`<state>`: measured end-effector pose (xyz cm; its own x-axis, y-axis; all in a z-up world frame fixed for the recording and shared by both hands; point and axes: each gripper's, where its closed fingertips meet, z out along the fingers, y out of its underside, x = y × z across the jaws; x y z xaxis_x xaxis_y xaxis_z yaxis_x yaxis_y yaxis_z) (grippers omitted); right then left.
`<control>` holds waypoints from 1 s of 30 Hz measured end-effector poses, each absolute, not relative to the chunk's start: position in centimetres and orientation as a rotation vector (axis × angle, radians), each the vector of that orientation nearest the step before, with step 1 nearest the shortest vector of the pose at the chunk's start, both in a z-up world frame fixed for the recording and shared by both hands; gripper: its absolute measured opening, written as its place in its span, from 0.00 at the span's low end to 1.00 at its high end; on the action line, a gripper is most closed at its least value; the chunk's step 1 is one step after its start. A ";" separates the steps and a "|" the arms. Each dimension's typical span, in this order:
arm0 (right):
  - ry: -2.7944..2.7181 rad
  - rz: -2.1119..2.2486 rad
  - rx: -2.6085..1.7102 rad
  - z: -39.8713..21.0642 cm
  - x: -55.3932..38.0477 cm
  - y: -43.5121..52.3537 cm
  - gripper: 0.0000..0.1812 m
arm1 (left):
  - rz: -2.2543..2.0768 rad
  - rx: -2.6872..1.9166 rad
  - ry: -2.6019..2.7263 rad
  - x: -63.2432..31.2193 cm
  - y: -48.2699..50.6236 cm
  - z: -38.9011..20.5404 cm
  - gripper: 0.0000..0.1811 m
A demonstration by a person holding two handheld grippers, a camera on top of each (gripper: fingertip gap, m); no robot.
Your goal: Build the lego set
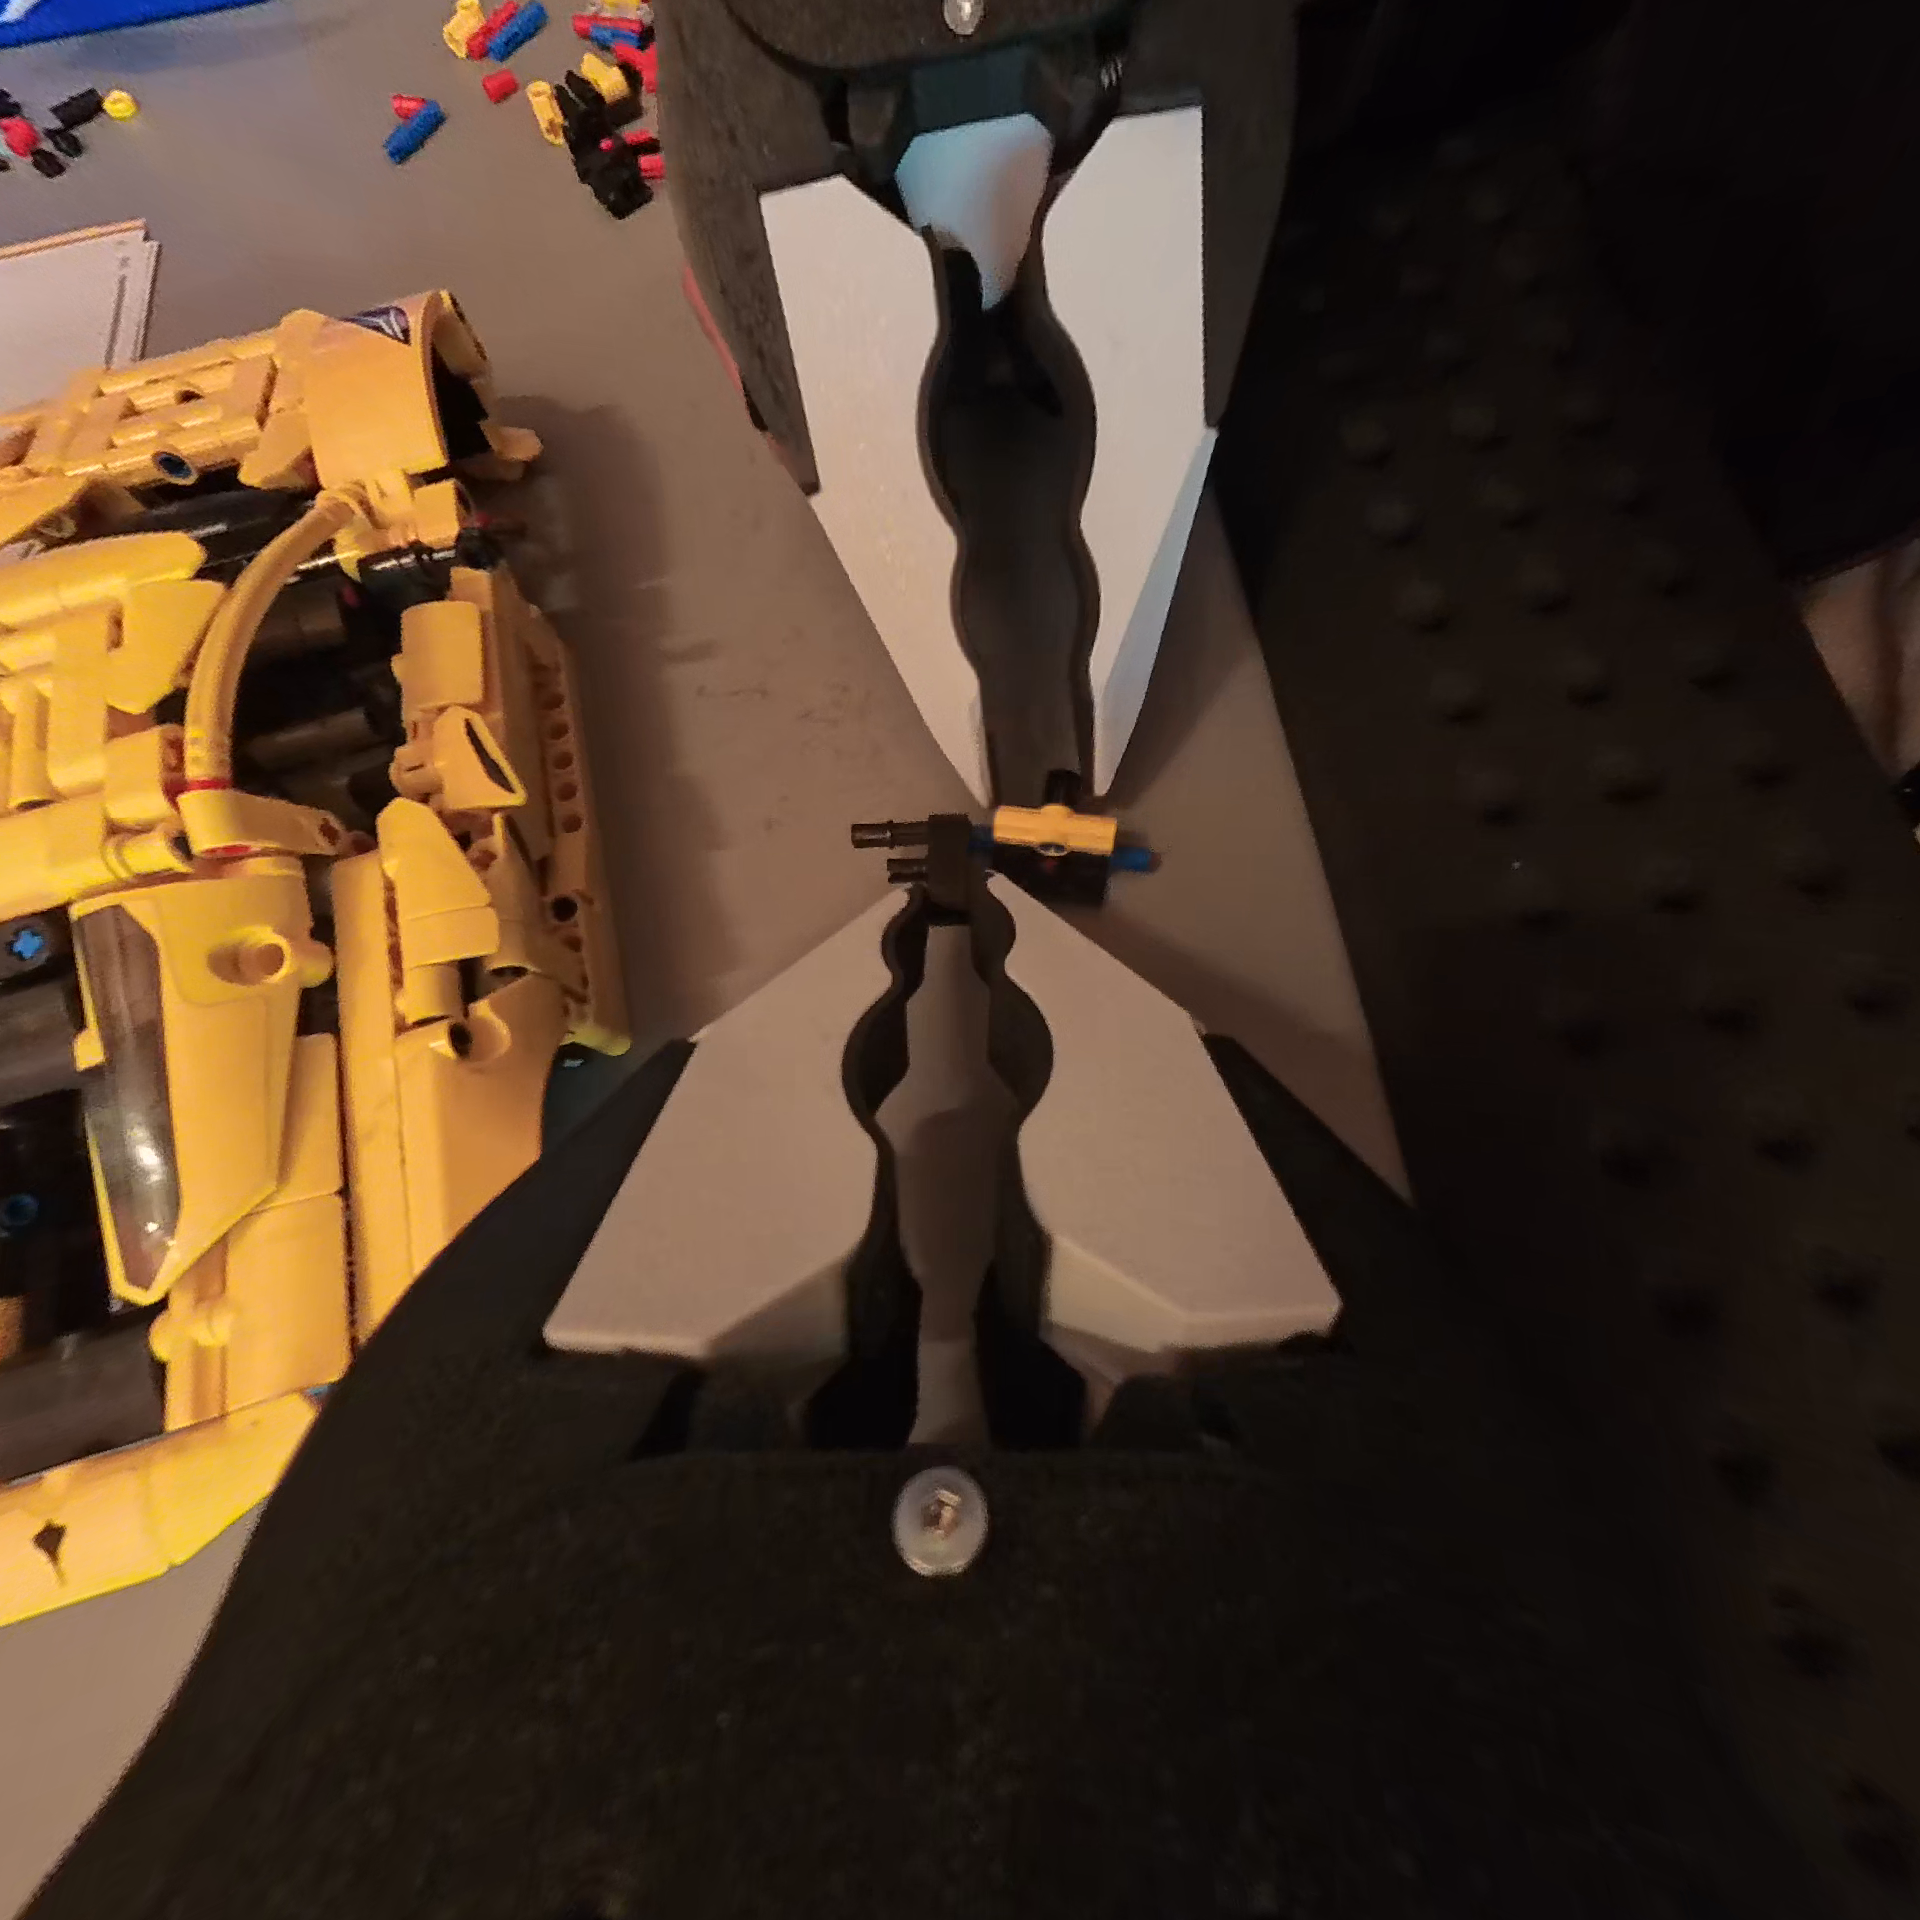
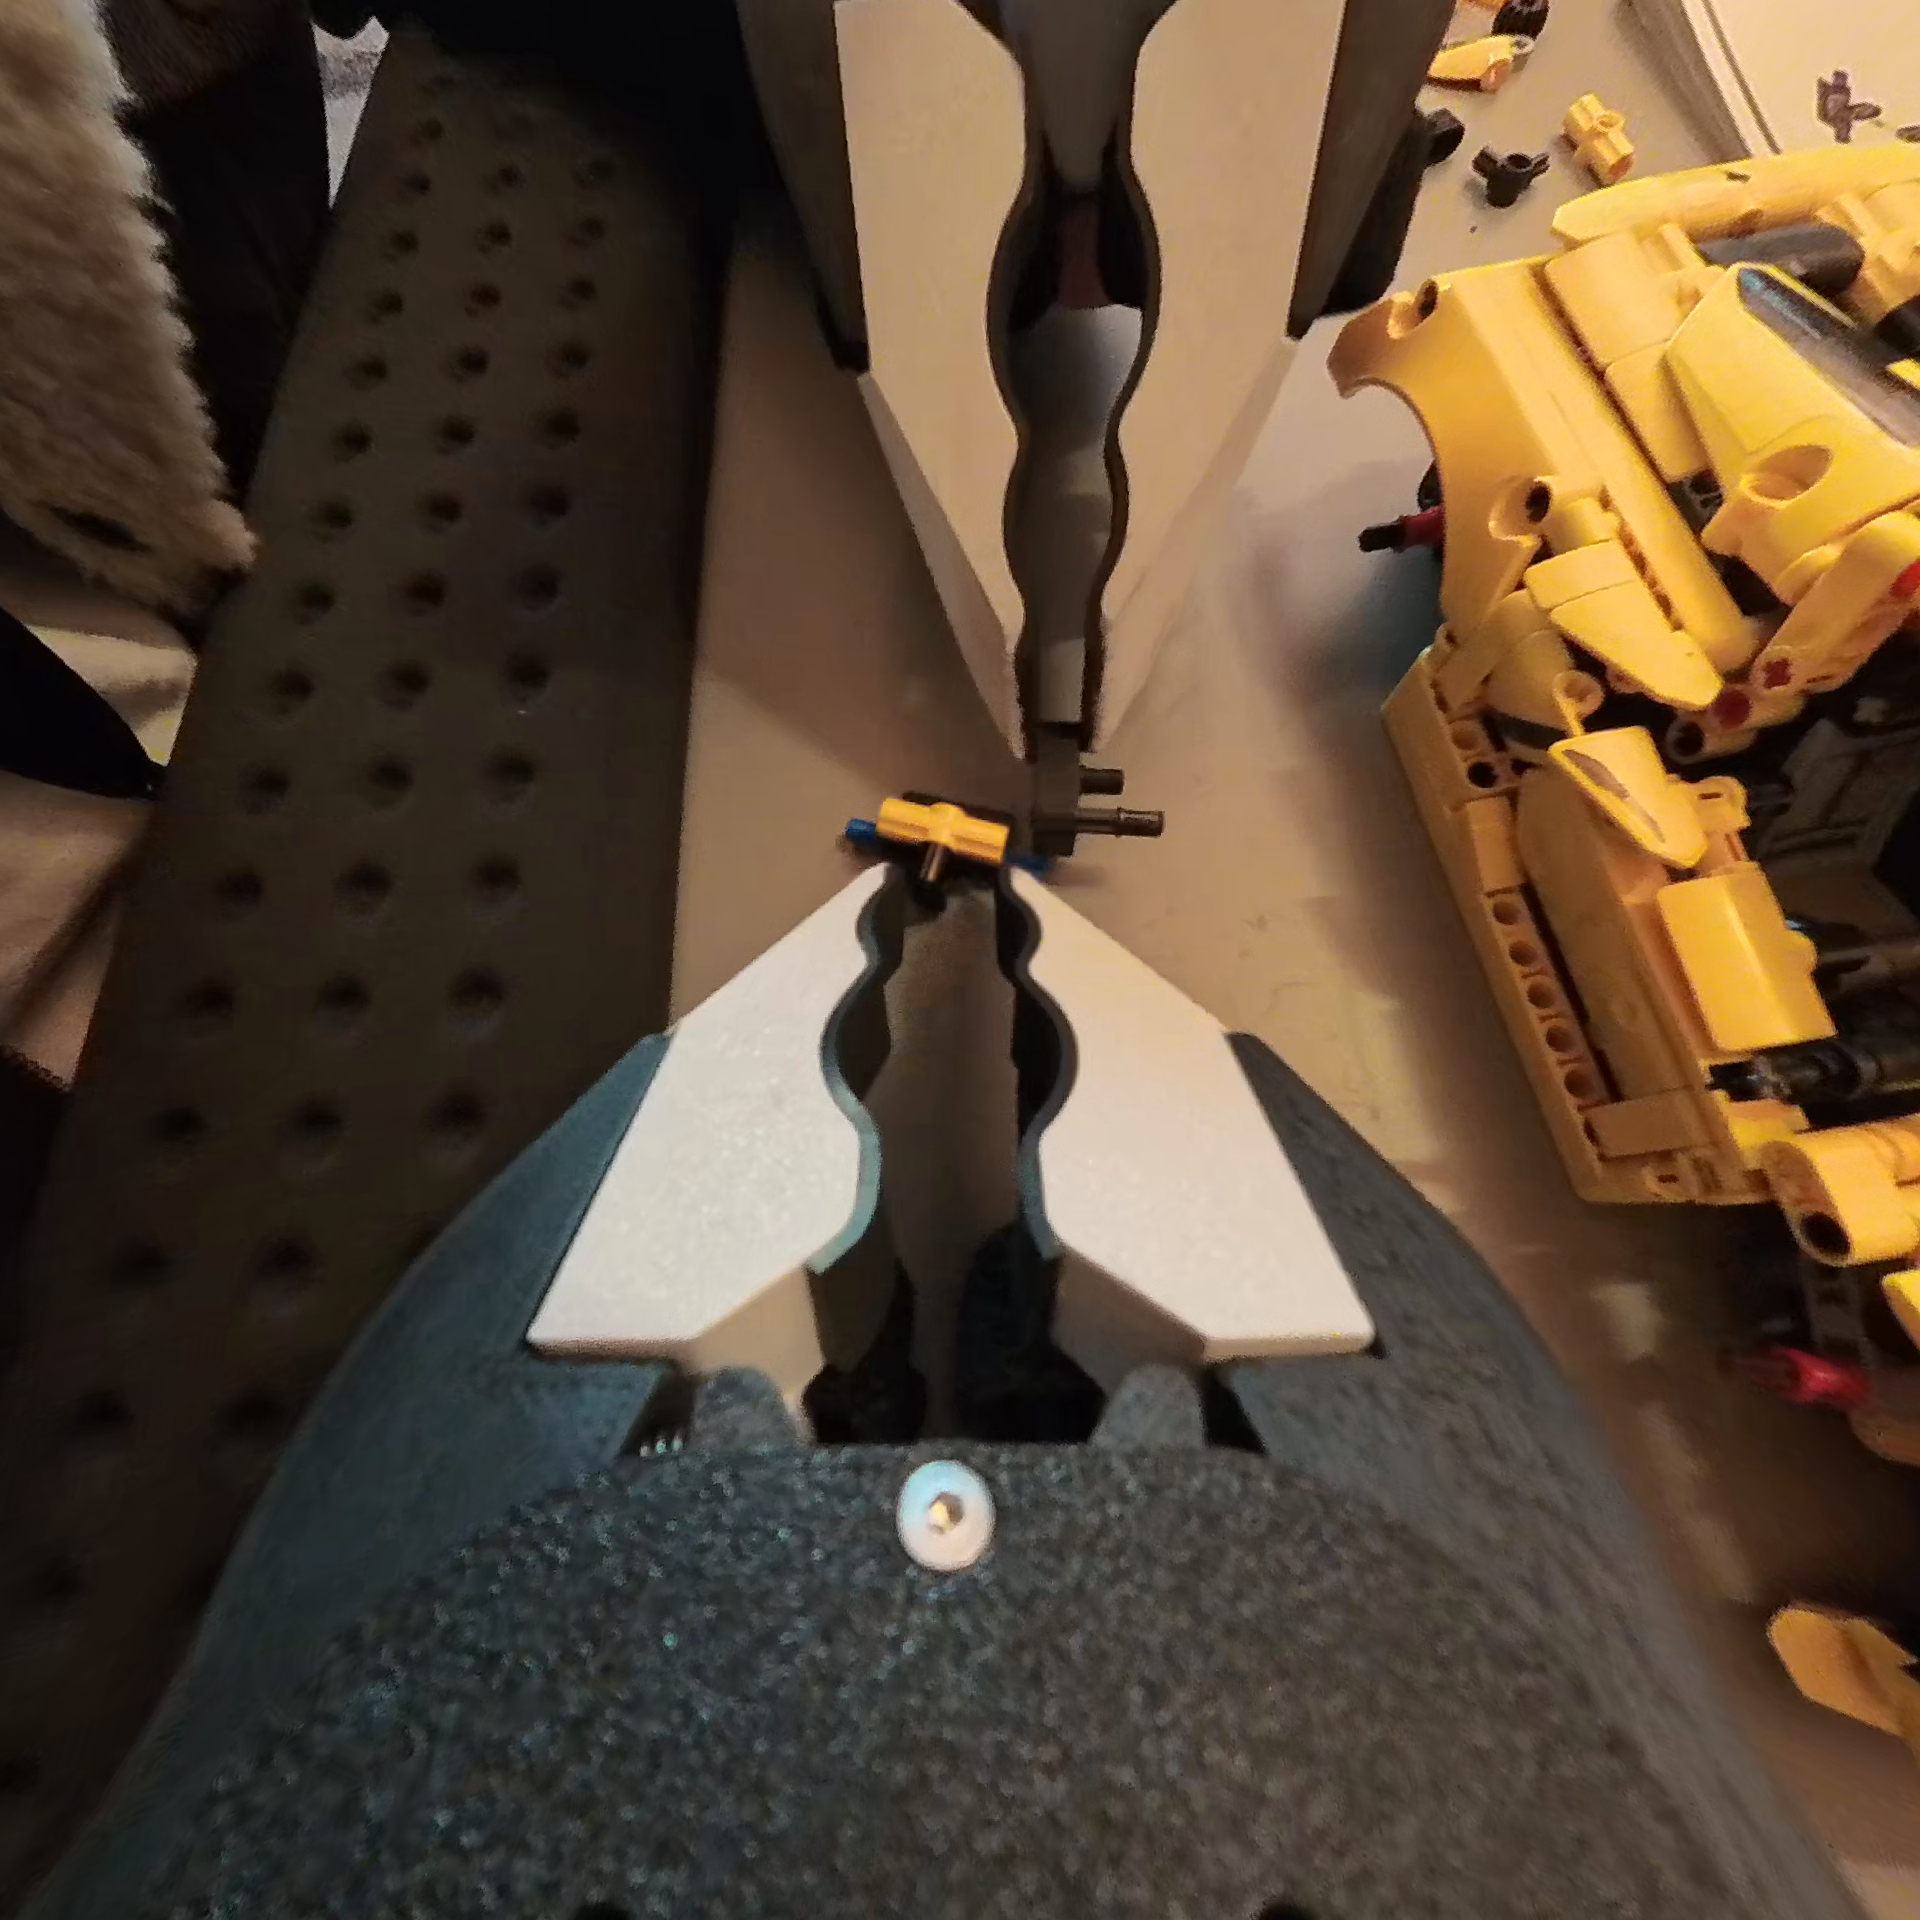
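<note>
your left gripper [image 1: 943,914] is pinched nearly closed on the black connector [image 1: 935,857], gripping only the lower edge of it right at the fingertips, with its two short pins sticking out sideways toward the yellow lego model [image 1: 281,852] that lies off to that gripper's left on the grey table [image 1: 727,665]. just past its tips, your right gripper [image 2: 940,883] meets it tip to tip, also narrowed down on a part, the yellow cross piece [image 2: 940,826] threaded on a blue axle [image 2: 858,828], which it seems to hold by a small stub underneath (the exact contact is hard to make out). the blue axle end sits touching or just beside the black connector, so you look to be pressing the two together in mid-air above the table. the risk is in how little each grip has: push off-axis and the black connector may pivot between the left fingertips, or the yellow piece may spin around its stub and pop free. a dropped part could land near the perforated dark mat [image 2: 395,727] on the right gripper's left, where black pieces would be hard to spot.
</note>
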<state>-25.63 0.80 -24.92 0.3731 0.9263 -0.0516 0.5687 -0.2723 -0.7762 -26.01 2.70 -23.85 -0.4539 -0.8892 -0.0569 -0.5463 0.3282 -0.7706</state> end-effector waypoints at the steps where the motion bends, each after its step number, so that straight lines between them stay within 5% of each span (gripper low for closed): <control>1: -1.281 0.676 -1.955 -24.8 -25.6 0.9 0.09 | -0.952 -1.256 2.119 -26.0 2.7 -23.8 0.04; 30: -1.299 0.677 -1.958 -25.0 -25.7 0.7 0.03 | -0.737 -1.104 2.134 -25.7 2.6 -23.8 0.04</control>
<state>-25.72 0.69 -24.99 0.3657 0.9293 -0.0513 0.5742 -0.2686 -0.7734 -25.68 2.60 -23.77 -0.4603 -0.8470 -0.2659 -0.5023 0.4954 -0.7087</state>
